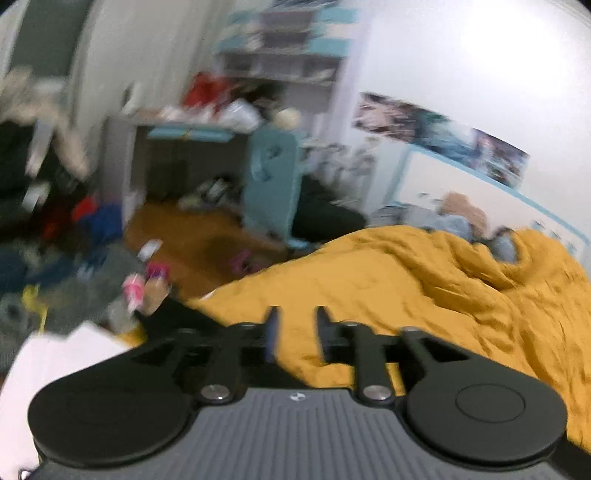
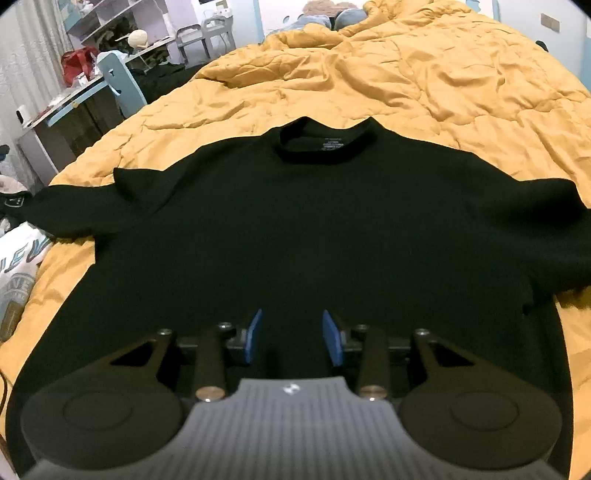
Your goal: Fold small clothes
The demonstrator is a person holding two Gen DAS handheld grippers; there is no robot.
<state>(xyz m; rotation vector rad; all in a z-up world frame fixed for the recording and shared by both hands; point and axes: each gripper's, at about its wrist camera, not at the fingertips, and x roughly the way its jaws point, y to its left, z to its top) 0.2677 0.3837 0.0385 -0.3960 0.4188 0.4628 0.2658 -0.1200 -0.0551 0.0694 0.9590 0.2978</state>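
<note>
A black short-sleeved T-shirt (image 2: 295, 229) lies spread flat on the mustard-yellow duvet (image 2: 424, 74), collar away from me, sleeves out to both sides. My right gripper (image 2: 291, 332) hovers over the shirt's lower hem, open and empty, blue pads apart. My left gripper (image 1: 295, 328) is open and empty above the duvet (image 1: 424, 288) near the bed's left edge; this view is blurred. A black corner of cloth (image 1: 173, 314) shows just left of it.
White printed garments (image 2: 18, 266) lie at the bed's left edge and show white in the left wrist view (image 1: 55, 362). Beyond the bed are a blue chair (image 1: 273, 177), a cluttered desk (image 1: 184, 129) and clothes on the floor (image 1: 74, 258). Pillows (image 2: 332, 14) lie at the bed's far end.
</note>
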